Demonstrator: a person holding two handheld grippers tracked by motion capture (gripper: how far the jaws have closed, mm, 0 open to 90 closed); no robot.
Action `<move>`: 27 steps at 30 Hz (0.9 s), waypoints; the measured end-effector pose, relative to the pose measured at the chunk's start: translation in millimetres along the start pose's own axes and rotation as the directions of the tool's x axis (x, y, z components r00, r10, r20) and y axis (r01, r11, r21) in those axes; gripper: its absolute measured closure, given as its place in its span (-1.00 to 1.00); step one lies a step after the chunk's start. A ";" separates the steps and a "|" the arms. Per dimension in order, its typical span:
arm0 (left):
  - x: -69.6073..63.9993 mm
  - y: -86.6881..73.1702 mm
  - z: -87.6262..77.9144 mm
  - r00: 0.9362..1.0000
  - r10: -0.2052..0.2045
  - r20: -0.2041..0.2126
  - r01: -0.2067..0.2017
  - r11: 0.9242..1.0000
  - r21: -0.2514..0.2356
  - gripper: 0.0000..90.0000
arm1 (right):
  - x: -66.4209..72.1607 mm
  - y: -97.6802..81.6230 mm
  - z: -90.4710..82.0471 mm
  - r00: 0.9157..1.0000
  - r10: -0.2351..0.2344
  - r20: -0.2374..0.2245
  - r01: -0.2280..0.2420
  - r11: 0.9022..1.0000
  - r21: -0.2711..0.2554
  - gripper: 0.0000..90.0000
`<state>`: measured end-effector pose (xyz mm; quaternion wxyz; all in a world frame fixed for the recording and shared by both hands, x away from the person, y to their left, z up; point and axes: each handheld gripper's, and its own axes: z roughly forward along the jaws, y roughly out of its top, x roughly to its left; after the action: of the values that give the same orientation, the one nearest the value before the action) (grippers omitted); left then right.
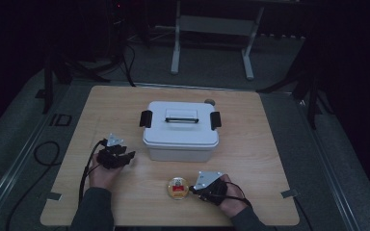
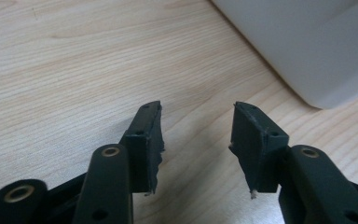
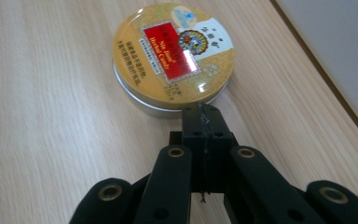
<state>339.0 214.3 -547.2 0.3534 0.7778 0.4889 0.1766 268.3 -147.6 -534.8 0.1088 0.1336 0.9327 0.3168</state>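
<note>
While the lidded white box (image 1: 180,131) sits closed at twelve o'clock on the worktop (image 1: 250,192), its contents hidden, the round tin (image 3: 173,56) is touched by the right gripper (image 3: 201,112), jaws pressed together; the left gripper (image 2: 196,122) is held spread, empty.

Round candy tin (image 1: 178,187), gold lid w/ red label panel & a white patch by the rim, silver side wall. Lid on, lying flat on the wooden table (image 1: 250,192), label up. Sits near the front edge, in front of the white lidded box (image 1: 180,130), apart from it.
</note>
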 end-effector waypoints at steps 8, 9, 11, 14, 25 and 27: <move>-4.6 1.3 -10.2 0.998 -0.014 0.056 0.016 0.999 -0.035 0.28 | 12.0 23.4 20.5 0.998 -0.047 -0.034 0.047 0.999 -0.006 1.00; -5.5 1.0 -11.1 0.998 -0.013 0.057 0.015 0.999 -0.039 0.29 | 12.8 25.9 22.8 0.998 -0.051 -0.038 0.050 0.999 -0.006 1.00; -7.0 0.5 -14.0 0.998 -0.004 0.060 0.006 0.999 -0.034 0.31 | 14.5 31.0 26.8 0.998 -0.057 -0.039 0.056 0.998 -0.007 1.00; -10.1 -1.1 -19.4 0.998 0.005 0.065 -0.003 0.999 -0.036 0.34 | 15.4 38.2 32.8 0.997 -0.067 -0.050 0.066 0.998 -0.026 1.00; -31.6 -3.0 -38.5 0.988 0.069 0.140 -0.060 0.996 -0.065 0.48 | 19.0 62.1 51.3 0.995 -0.089 -0.052 0.086 0.995 -0.050 1.00; -39.6 -1.8 -40.7 0.984 0.096 0.153 -0.086 0.994 -0.072 0.53 | 19.2 61.3 48.3 0.995 -0.089 -0.044 0.087 0.995 -0.054 0.96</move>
<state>294.4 195.1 -517.7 0.4074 0.7987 0.4177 0.1470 275.2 -67.6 -536.5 0.1043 0.0820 0.9314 0.3389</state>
